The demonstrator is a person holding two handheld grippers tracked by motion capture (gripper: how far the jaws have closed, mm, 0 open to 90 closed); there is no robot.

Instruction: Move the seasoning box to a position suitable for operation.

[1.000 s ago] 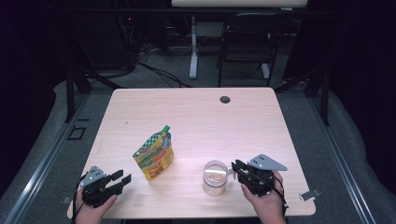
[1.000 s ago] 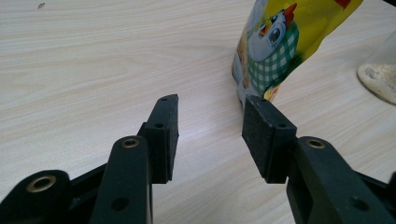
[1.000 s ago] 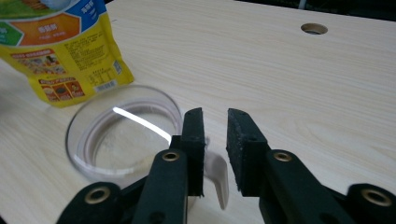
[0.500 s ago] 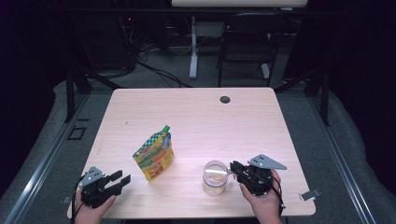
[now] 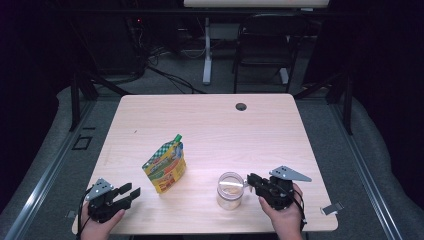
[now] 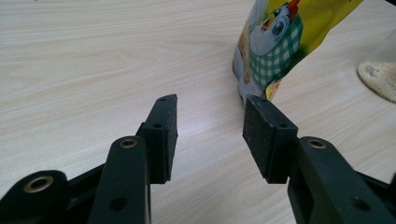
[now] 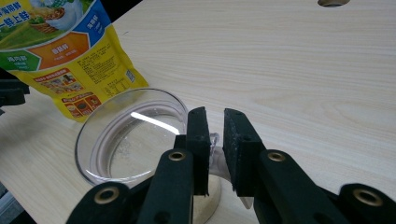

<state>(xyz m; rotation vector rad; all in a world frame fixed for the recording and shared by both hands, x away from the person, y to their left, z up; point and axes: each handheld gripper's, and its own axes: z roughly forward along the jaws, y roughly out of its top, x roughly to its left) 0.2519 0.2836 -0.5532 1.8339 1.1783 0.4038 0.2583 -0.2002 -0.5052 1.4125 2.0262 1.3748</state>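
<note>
Wooden table [image 5: 210,125], near edge: right gripper [image 7: 215,122] clamps the clear jar [image 5: 230,191] by its handle; left gripper [image 6: 210,119], jaws apart and empty, faces the upright pouch [image 5: 165,165] beside the jar

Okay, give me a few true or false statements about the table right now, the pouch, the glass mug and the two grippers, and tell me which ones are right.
1. The yellow pouch stands upright on the table. True.
2. The right gripper has its jaws around the handle of the glass mug. True.
3. The left gripper holds the pouch. False: its jaws are open with nothing between them, short of the pouch.
4. The mug lies tipped on its side. False: it stands upright, mouth up.
5. The mug stands between the pouch and the right gripper in the high view. True.
</note>
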